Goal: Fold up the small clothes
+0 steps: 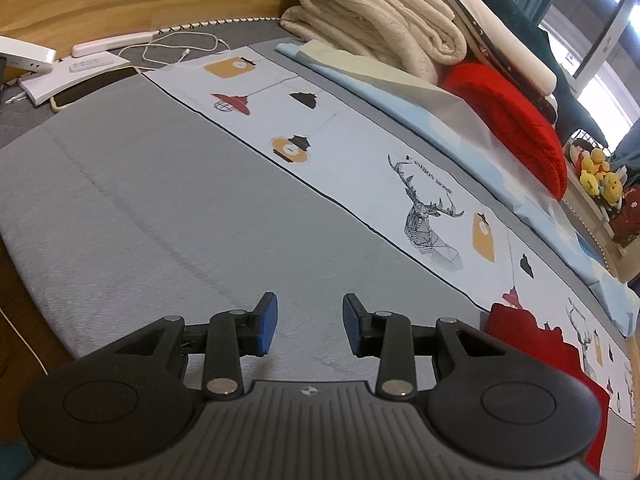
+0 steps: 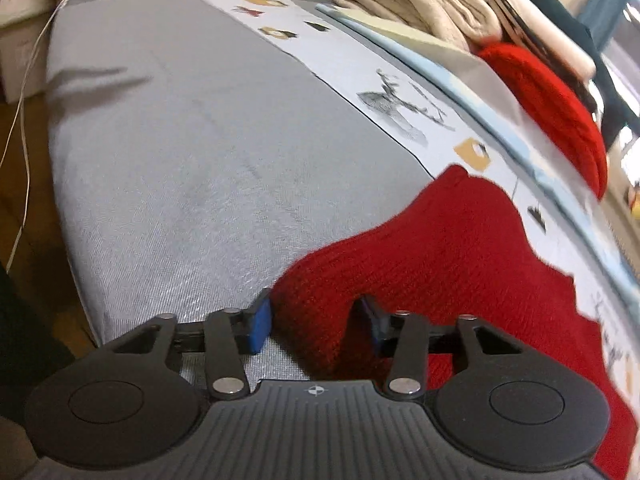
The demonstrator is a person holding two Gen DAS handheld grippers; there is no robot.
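A small red knitted garment (image 2: 448, 248) lies on the grey bed cover (image 2: 180, 152). Its near end bunches up between the blue pads of my right gripper (image 2: 316, 320), whose jaws stand wide apart around the fold without pinching it. My left gripper (image 1: 310, 322) is open and empty, low over bare grey cover (image 1: 160, 200). In the left wrist view the same red garment (image 1: 536, 344) lies to the right of that gripper, partly behind its body.
A printed strip with deer and lanterns (image 1: 424, 208) runs along the bed. Behind it are folded cream blankets (image 1: 372, 12) and a red knit pile (image 1: 516, 124). A phone (image 1: 92, 88), white boxes and a cable (image 1: 180, 48) lie at the far left by the wooden headboard.
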